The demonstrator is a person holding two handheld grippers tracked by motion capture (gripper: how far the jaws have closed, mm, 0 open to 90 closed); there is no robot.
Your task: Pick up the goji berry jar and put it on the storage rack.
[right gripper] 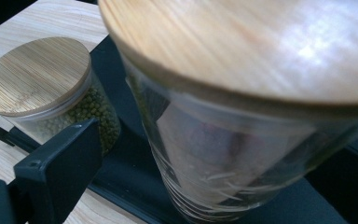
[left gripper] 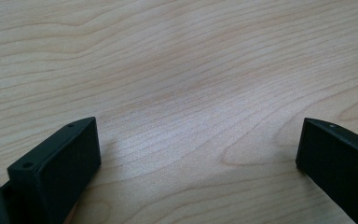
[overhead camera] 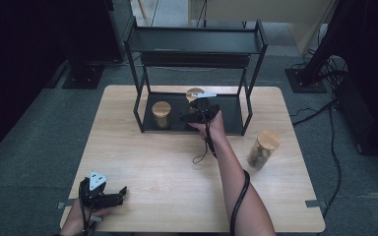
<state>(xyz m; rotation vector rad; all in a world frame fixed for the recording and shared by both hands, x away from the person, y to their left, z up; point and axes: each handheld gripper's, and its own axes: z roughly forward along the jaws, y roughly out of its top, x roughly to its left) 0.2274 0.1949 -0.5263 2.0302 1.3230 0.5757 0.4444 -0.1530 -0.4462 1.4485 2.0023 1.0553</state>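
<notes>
A glass jar with a bamboo lid (overhead camera: 195, 93) stands on the lower deck of a black rack (overhead camera: 231, 115). In the right gripper view this jar (right gripper: 242, 56) is very close and upright. My right gripper (overhead camera: 197, 114) reaches in around it. Its left finger (right gripper: 60, 168) stands a little off the glass wall, and the other finger is hidden behind the jar. A second jar of green beans (overhead camera: 161, 114) stands to the left on the same deck (right gripper: 42, 79). My left gripper (overhead camera: 113, 194) rests at the table's front left corner, open over bare wood (left gripper: 198, 144).
A third lidded jar (overhead camera: 263, 149) stands on the wooden table (overhead camera: 177, 162) to the right of the rack. The rack's upper shelf (overhead camera: 197, 42) overhangs the two jars. The right gripper's cable trails down the forearm. Dark stands and cables lie on the floor around.
</notes>
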